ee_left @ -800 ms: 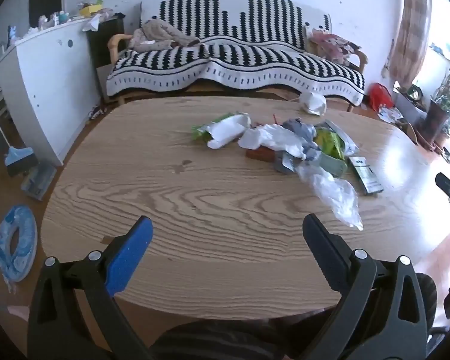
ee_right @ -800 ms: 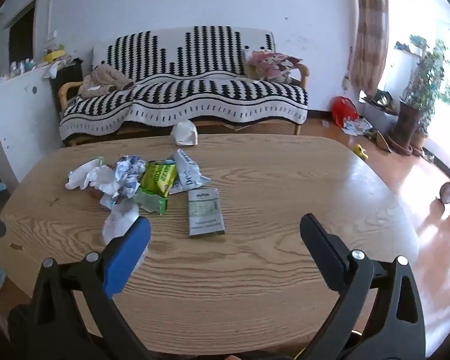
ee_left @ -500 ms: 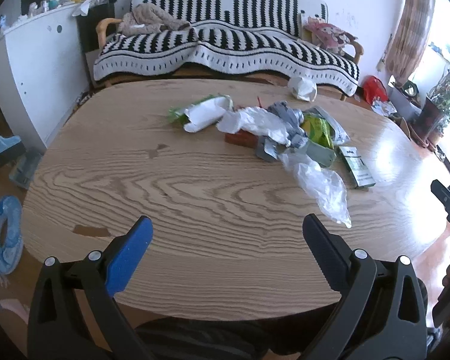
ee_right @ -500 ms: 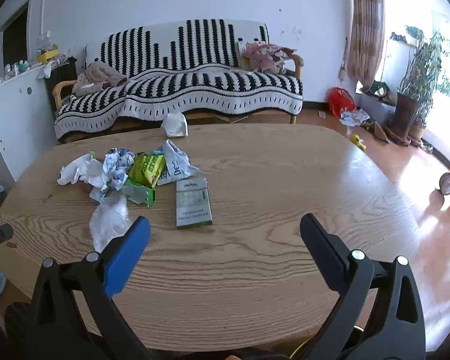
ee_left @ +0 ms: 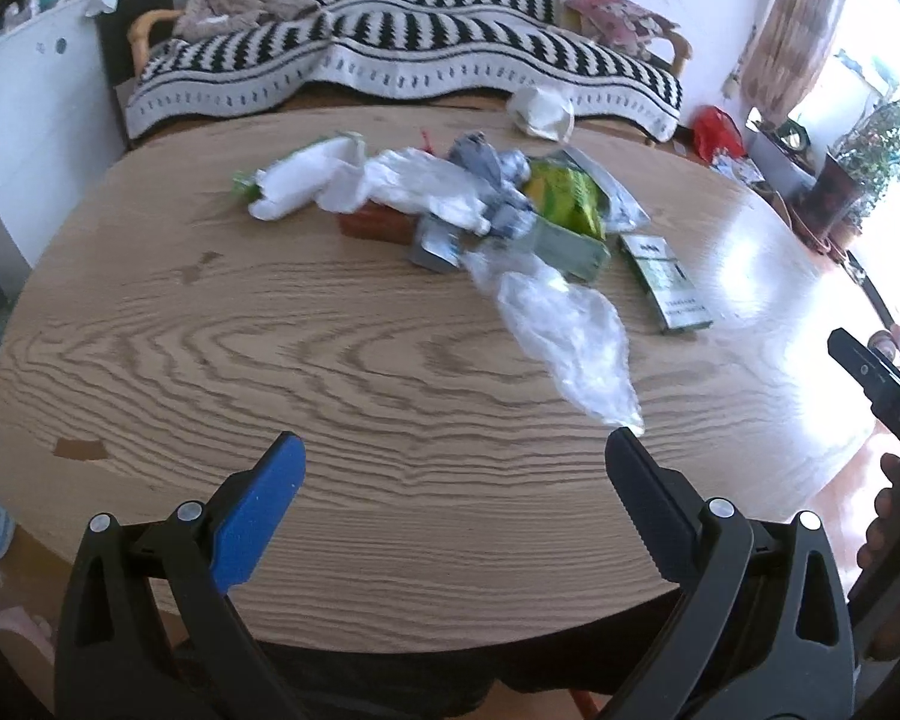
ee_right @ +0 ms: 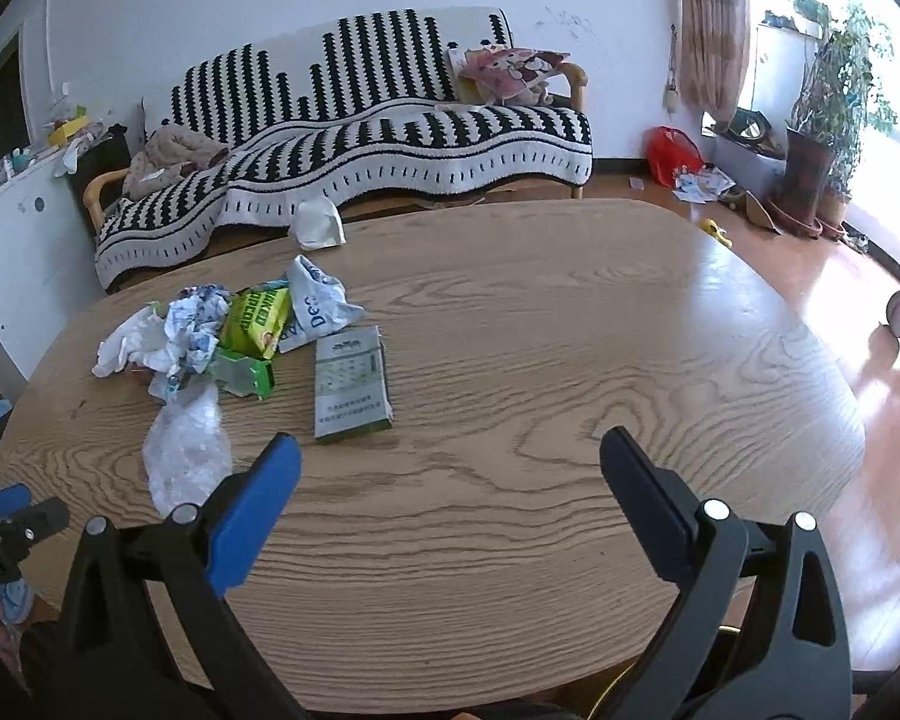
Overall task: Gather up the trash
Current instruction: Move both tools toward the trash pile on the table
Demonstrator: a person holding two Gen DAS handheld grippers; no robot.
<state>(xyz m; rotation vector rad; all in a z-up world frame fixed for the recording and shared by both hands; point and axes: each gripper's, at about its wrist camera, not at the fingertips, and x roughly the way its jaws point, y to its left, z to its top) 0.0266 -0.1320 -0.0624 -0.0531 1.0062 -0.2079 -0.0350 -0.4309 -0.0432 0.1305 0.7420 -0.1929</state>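
A heap of trash lies on the oval wooden table (ee_left: pixel 282 360): a clear plastic bag (ee_left: pixel 564 336), a yellow-green snack wrapper (ee_left: pixel 564 195), white crumpled paper (ee_left: pixel 414 183), a green carton (ee_left: pixel 564 246) and a flat green box (ee_left: pixel 666 282). In the right wrist view the plastic bag (ee_right: pixel 186 450), wrapper (ee_right: pixel 258 318) and flat box (ee_right: pixel 351 384) lie at left. My left gripper (ee_left: pixel 453 456) is open and empty, over the table's near part, its right fingertip close to the bag's tip. My right gripper (ee_right: pixel 450 453) is open and empty, right of the heap.
A crumpled white bag (ee_left: pixel 540 111) sits at the table's far edge. A sofa with a black-and-white striped cover (ee_right: pixel 390 138) stands behind. A white cabinet (ee_left: pixel 18 120) is at left. Potted plants (ee_right: pixel 822 114) stand at right.
Both grippers have moved forward over the table toward the heap, which now looks nearer. Both stay open and empty.
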